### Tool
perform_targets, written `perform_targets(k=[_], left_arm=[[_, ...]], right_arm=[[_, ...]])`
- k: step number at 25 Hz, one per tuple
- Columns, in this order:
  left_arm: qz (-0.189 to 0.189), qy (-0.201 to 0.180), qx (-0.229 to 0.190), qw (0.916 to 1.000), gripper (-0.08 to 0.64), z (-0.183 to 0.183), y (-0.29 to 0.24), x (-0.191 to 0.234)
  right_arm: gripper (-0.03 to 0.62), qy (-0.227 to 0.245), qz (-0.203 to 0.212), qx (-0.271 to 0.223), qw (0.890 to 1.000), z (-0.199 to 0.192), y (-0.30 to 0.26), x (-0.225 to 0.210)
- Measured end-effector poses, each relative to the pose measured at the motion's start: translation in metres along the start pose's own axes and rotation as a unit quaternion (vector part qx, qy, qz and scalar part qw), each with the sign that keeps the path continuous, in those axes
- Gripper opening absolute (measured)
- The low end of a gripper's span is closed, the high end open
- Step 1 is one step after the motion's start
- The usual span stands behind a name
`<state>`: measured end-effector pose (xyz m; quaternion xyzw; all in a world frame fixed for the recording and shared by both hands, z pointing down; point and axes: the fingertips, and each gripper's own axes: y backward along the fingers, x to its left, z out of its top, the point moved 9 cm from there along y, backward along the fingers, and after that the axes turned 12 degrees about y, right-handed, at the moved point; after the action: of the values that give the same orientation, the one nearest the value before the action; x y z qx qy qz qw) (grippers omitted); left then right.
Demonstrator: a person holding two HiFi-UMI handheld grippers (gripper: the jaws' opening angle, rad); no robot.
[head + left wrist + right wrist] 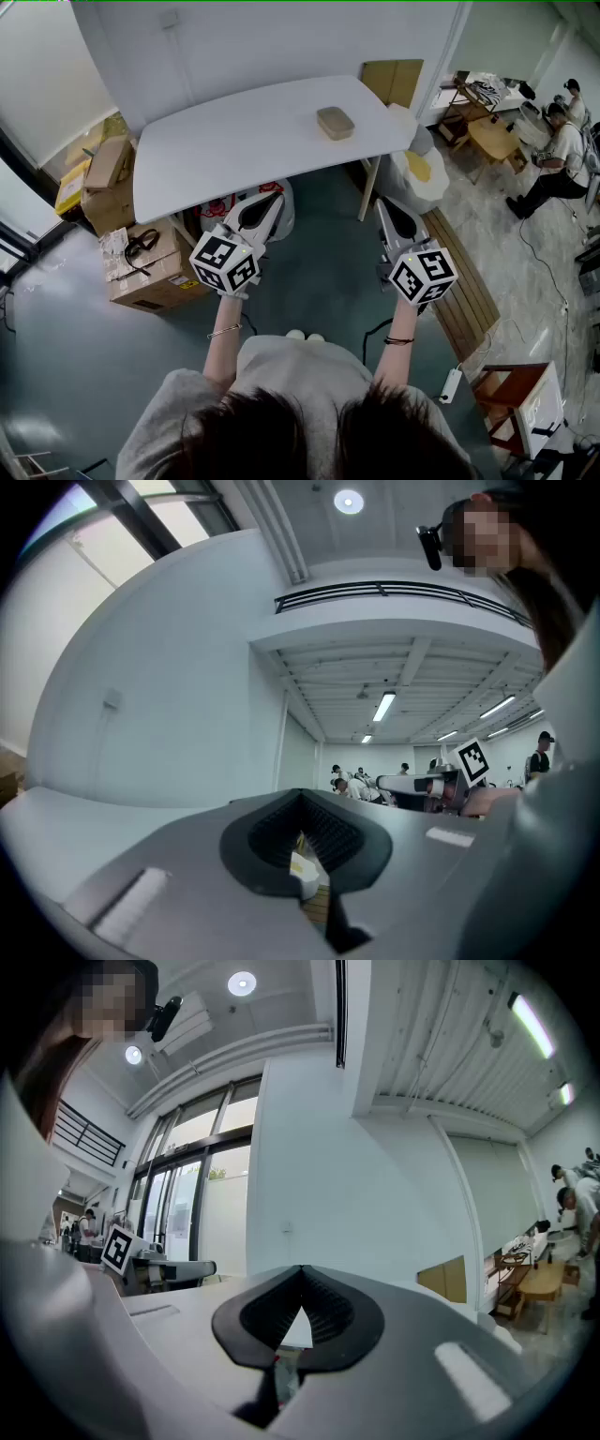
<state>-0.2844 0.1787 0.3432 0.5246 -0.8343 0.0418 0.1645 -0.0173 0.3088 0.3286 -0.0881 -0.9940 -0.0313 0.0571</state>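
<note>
The surface (234, 150) is plain white, and the small box (335, 123) on it is tan. Nearer the person than the surface, the left gripper (269, 201) and right gripper (388, 206) are grey with black fingers (281, 832). Their cubes (225, 261) carry black-and-white square markers. Left of the surface, the cardboard boxes (141, 267) are brown and the floor (56, 319) is dark teal.

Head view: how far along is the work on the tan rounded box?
Nothing looks done: the tan rounded box sits on the white table. In hand: nothing; left tool and right tool are shut, empty, near the table's front edge. Reaching the box seems left.
</note>
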Motion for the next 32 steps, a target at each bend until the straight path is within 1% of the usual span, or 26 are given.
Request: perform_targets(k=[15,26,32], left_arm=[[0.004,-0.001,0.016,0.9999,-0.009,-0.008,-0.010,0.001],[0.011,0.007,0.012,0.9998,-0.009,-0.018,-0.033,-0.007],[0.015,0.006,0.011,0.9998,-0.009,-0.025,-0.046,-0.011]], right_arm=[[0.014,-0.013,-0.004,0.002,1.000,-0.006,-0.001,-0.009],[0.014,-0.022,0.017,0.001,1.000,-0.014,0.000,-0.035],[0.014,-0.029,0.021,0.003,0.999,-0.021,-0.005,-0.050]])
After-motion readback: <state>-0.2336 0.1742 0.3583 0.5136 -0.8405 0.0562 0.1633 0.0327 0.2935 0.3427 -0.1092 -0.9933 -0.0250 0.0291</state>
